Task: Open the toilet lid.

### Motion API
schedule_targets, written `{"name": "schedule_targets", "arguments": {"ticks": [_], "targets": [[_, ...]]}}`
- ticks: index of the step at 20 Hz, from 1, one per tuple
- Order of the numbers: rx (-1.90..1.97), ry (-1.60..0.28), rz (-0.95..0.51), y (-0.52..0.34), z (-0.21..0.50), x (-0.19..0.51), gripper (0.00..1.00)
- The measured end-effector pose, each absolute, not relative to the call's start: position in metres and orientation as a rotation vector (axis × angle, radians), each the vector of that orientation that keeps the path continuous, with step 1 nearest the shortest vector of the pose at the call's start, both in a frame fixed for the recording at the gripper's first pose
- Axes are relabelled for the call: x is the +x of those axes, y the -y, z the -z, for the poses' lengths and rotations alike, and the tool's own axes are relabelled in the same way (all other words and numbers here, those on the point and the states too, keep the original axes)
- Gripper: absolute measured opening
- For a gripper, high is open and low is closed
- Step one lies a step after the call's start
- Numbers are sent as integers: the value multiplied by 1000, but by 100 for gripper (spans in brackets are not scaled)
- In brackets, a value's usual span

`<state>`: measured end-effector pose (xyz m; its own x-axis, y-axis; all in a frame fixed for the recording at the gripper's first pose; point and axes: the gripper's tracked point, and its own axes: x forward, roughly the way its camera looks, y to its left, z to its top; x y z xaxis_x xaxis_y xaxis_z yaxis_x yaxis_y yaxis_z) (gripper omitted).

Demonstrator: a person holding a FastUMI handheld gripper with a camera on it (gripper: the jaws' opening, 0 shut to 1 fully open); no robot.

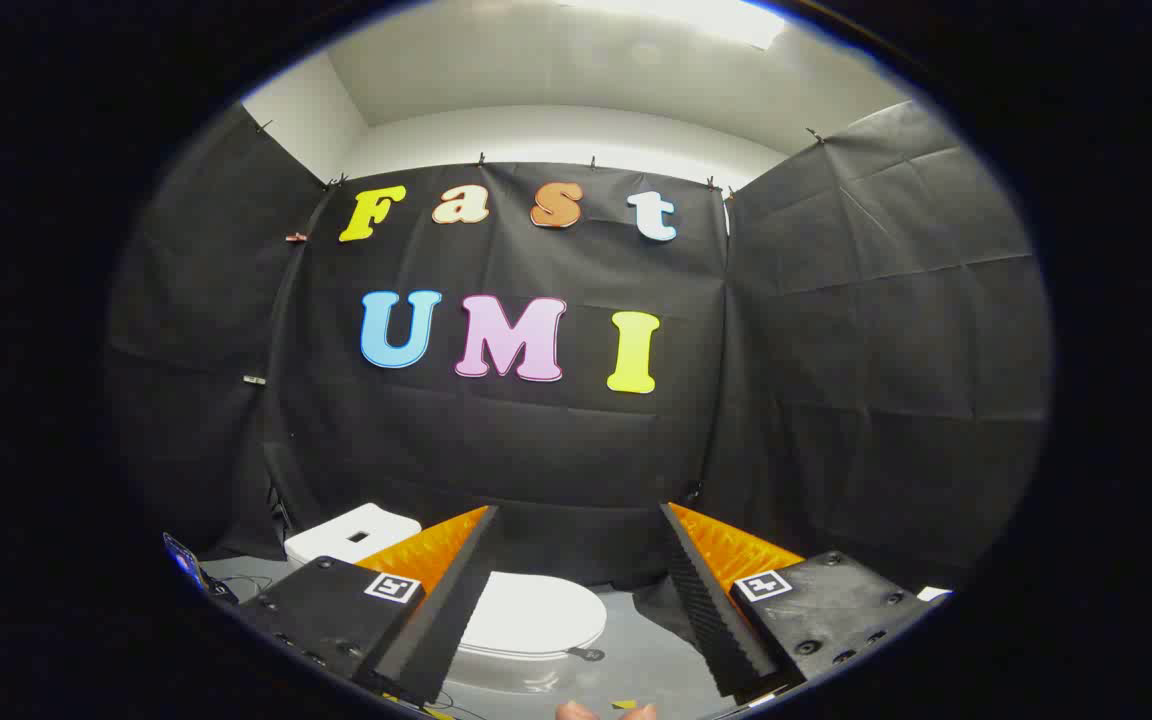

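Currently nothing is done: the white oval plastic toilet lid is seen shut, low between and beyond the wide-open empty jaws of the gripper, untouched, lifting left.

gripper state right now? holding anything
gripper: open, fingers spread wide, holding nothing; closed toilet lid lies beyond and between them, untouched.

- Black cloth wall hung behind, creased and clipped along the top.
- Grey floor spread below it.
- White ceiling glowed overhead, a bright light burning there.
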<state>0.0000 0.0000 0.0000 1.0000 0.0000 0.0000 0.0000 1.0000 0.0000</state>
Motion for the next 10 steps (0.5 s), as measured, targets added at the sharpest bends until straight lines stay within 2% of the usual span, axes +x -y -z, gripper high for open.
{"name": "schedule_targets", "arguments": {"ticks": [10], "targets": [[-4, 9, 18, 10, -3, 0, 98]]}}
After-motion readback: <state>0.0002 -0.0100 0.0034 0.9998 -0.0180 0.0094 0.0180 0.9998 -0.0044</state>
